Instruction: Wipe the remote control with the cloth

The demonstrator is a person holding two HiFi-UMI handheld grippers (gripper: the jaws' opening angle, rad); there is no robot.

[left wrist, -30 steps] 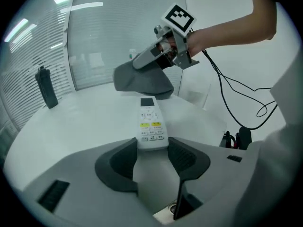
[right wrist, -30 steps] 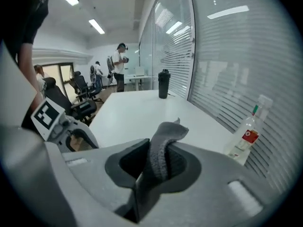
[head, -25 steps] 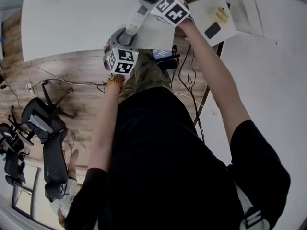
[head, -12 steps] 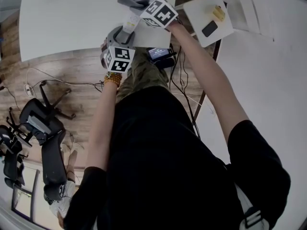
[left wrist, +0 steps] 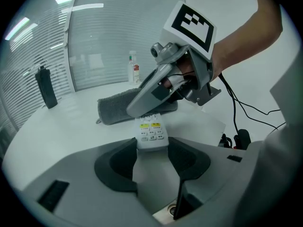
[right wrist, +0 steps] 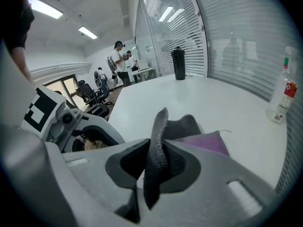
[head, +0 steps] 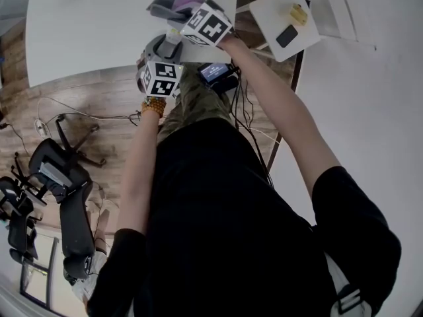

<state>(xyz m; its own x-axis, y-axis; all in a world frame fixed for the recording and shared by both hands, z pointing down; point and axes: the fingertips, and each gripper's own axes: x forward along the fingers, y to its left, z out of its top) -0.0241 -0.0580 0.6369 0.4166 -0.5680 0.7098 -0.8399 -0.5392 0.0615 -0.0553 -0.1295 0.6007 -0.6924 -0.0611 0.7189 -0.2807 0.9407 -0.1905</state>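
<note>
Now, head view: right gripper (head: 177, 8), jaws clenched on the grey cloth (head: 164, 6), has slid leftward over the desk (head: 92, 25) in the last second while the left gripper (head: 165, 48) stayed put; I judge a wiping stroke under way. Left gripper view: jaws grasping the near end of the remote control (left wrist: 151, 134), keypad up, cloth at its far end, which the head view hides. Right gripper view: my jaws pinch a cloth fold; remote unseen.

A white remote control (left wrist: 151, 132) with yellow and grey buttons is held by its near end in the left gripper (left wrist: 152, 149). A dark grey cloth (right wrist: 157, 145), purple on one face, is pinched in the right gripper (right wrist: 156, 163) at the remote's far end.
</note>
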